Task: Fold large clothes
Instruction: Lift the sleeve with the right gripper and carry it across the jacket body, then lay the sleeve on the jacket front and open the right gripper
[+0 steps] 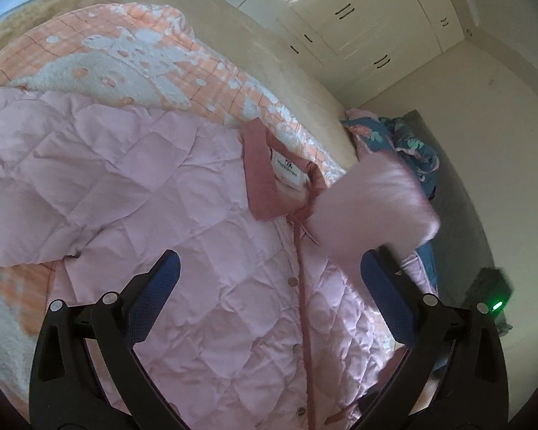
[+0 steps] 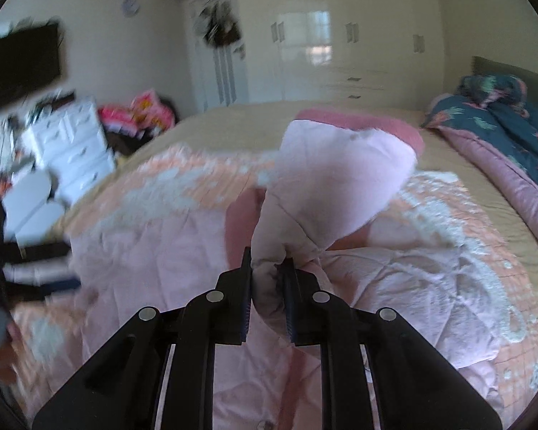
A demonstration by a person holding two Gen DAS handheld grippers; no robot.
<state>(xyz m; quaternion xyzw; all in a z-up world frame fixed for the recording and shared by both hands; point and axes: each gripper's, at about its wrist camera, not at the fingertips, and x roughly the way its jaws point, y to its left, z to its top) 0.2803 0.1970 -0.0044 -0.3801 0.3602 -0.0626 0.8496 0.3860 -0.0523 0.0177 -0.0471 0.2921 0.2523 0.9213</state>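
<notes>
A peach and white patterned blanket (image 1: 132, 53) covers the beige bed (image 2: 233, 114), reaching beyond the claw tips and to both sides of them. Far ahead of the claw stand glossy cream wardrobes (image 2: 340, 46) and a white door (image 2: 215, 57). To the left of the claw there is a white chest of drawers (image 2: 71, 139), with a dark screen (image 2: 18, 71) above it. A dark blue floral quilt (image 2: 502, 114) lies to the right of the claw, at the bed's head.
</notes>
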